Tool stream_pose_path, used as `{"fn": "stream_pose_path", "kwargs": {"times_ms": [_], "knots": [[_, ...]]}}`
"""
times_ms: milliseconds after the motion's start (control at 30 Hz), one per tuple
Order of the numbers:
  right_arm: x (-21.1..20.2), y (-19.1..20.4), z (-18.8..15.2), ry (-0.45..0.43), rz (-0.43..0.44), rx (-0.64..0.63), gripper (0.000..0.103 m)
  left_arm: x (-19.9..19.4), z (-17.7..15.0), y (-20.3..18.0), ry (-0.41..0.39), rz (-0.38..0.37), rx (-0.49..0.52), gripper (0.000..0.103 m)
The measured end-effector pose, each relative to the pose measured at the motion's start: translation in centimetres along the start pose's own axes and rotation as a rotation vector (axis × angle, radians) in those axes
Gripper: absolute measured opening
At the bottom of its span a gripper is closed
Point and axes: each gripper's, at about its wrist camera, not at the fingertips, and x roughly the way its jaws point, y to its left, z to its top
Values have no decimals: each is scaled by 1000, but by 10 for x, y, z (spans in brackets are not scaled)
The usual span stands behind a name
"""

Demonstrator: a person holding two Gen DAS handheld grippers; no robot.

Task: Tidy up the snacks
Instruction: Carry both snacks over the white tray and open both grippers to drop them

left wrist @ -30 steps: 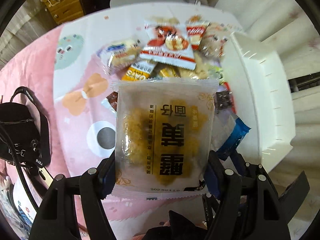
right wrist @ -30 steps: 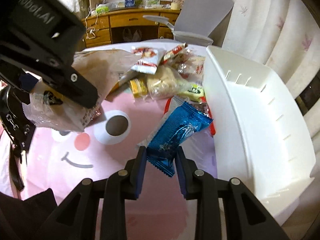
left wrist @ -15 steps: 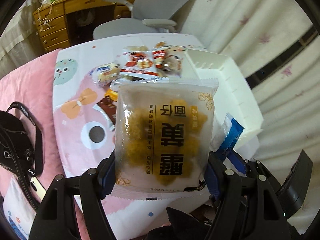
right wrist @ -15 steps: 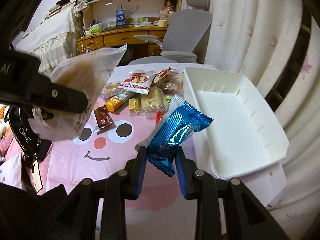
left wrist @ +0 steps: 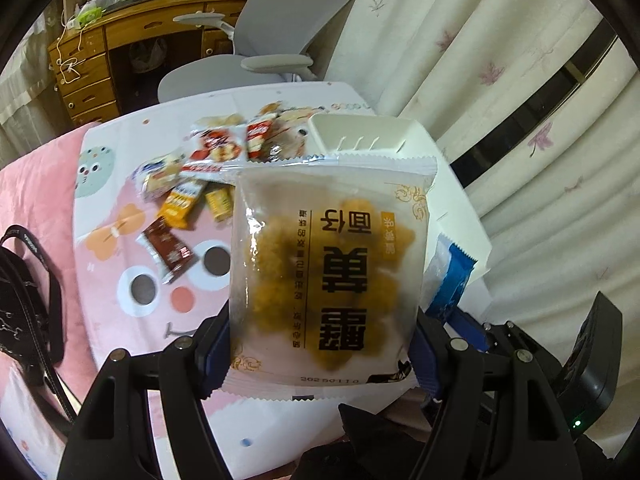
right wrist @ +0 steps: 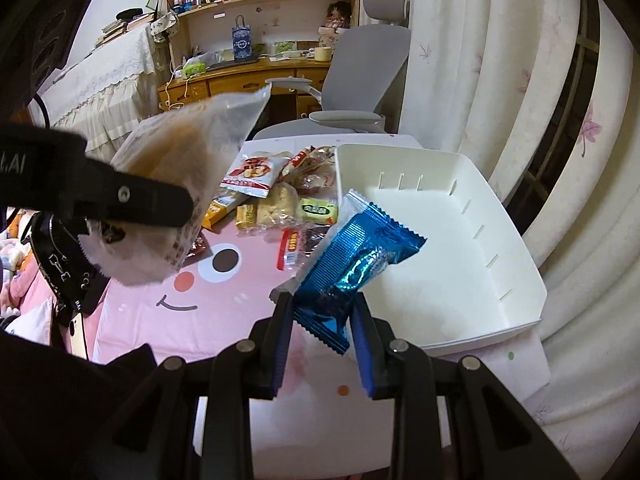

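My left gripper [left wrist: 316, 356] is shut on a clear packet of golden snack pieces [left wrist: 328, 272] with black lettering, held high above the table. It also shows in the right wrist view [right wrist: 180, 184]. My right gripper [right wrist: 322, 322] is shut on a shiny blue snack packet [right wrist: 352, 264], held up near the front left corner of the white bin [right wrist: 500, 256]. The blue packet also shows in the left wrist view [left wrist: 452, 280]. The bin is empty. A pile of snack packets [right wrist: 280, 192] lies on the table left of the bin.
The table has a pink cartoon-face cloth [right wrist: 200, 292]. A black bag [left wrist: 24, 300] lies at its left edge. A grey office chair [right wrist: 360, 80] and a wooden desk [right wrist: 240, 76] stand behind the table. Curtains [right wrist: 500, 60] hang to the right.
Both grippers have risen well above the table with their packets still held. The table, pile and bin now look smaller and farther away.
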Motion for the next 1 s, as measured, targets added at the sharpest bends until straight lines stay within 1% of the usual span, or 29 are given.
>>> {"fn": "stream_pose_path", "kwargs": {"times_ms": [100, 367, 667, 833, 867, 900, 967, 1000], "knots": [[0, -24, 6, 5, 22, -23, 29, 6, 9, -20, -8, -3, -18, 73], [5, -87, 28, -3, 70, -85, 29, 27, 36, -79, -61, -12, -38, 73], [14, -147, 44, -12, 105, -158, 29, 54, 55, -129, -92, -20, -78, 73], [18, -169, 45, -13, 131, -194, 30, 70, 60, -151, -97, -30, -98, 81], [21, -174, 45, -2, 141, -192, 31, 71, 60, -154, -100, -33, -99, 83], [24, -178, 45, 14, 154, -189, 32, 72, 61, -157, -97, -32, -103, 87], [33, -184, 43, 54, 177, -184, 38, 73, 62, -161, -93, -28, -106, 88], [35, -185, 43, 63, 182, -183, 39, 74, 62, -163, -89, -23, -110, 88]]}}
